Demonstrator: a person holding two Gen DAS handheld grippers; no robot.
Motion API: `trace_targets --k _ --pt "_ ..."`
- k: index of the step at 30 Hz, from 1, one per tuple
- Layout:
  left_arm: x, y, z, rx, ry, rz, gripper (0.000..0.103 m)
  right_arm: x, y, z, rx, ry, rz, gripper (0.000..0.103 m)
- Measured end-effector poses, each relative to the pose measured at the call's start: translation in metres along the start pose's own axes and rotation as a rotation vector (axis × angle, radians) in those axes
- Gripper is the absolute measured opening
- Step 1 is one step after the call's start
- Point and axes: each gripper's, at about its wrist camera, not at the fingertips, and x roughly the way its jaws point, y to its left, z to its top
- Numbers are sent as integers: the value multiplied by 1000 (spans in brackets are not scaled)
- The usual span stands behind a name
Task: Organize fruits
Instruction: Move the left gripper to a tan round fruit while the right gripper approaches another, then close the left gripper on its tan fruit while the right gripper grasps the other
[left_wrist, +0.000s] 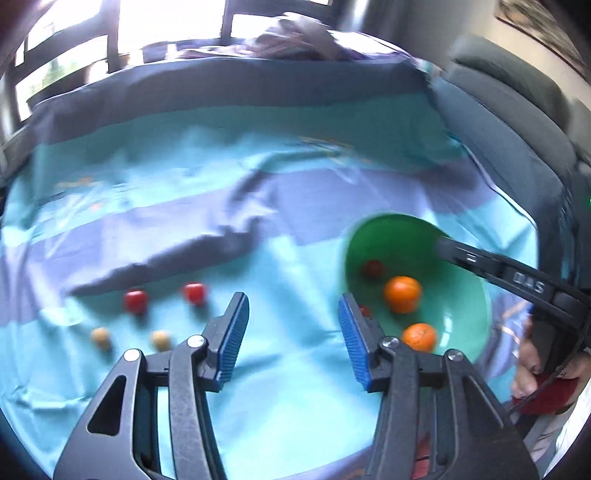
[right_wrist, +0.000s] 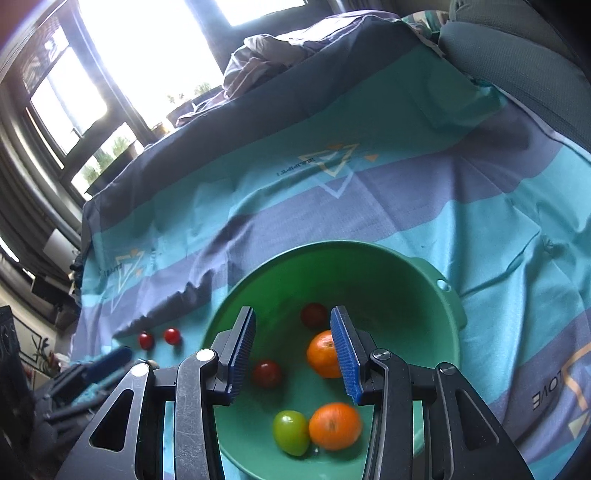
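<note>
A green bowl (right_wrist: 388, 280) sits on a striped blue cloth (right_wrist: 480, 214). It holds two oranges (right_wrist: 334, 424), a green fruit (right_wrist: 291, 432) and two red fruits (right_wrist: 266, 373). My right gripper (right_wrist: 291, 343) is open and empty, hovering over the bowl. In the left wrist view the bowl (left_wrist: 399, 236) is at the right, with the right gripper's arm above it. My left gripper (left_wrist: 293, 332) is open and empty above the cloth. Two red fruits (left_wrist: 135, 301) and two pale yellow fruits (left_wrist: 100, 336) lie on the cloth to its left.
A grey cushioned seat (left_wrist: 517, 110) borders the cloth on the right. Crumpled cloth (right_wrist: 266, 59) lies at the far edge below bright windows. The cloth has a raised fold (left_wrist: 177, 258) behind the loose fruits. A person's hand (left_wrist: 532, 373) shows at the right.
</note>
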Motion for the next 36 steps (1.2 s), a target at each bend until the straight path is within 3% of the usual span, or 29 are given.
trace_targets --k 5,7,8,13,16,23,25,27,32,36 --pt "-14 95 -12 -217 -32 176 50 1 27 -5 -60 -13 46 44" --pt "-13 123 -18 -273 -17 268 50 7 42 -7 -86 2 89 43" --pt "-11 134 -20 -291 -8 277 50 10 51 -9 -97 15 114 43" --pt "6 173 -32 -436 68 261 48 39 107 -24 -177 137 226 43" --pt "23 179 -32 -452 118 244 38 70 140 -31 -220 246 285 43" --pt "49 181 -28 -431 150 218 33 133 202 -58 -374 386 258 43" --pt "56 183 -28 -436 163 250 32 146 211 -65 -401 403 233 39" --pt "61 189 -30 -450 179 270 32 155 214 -71 -424 411 210 38" --pt "67 193 -34 -475 202 224 32 165 218 -80 -444 428 210 38" --pt "73 192 -35 -463 206 246 30 175 223 -85 -461 446 188 28"
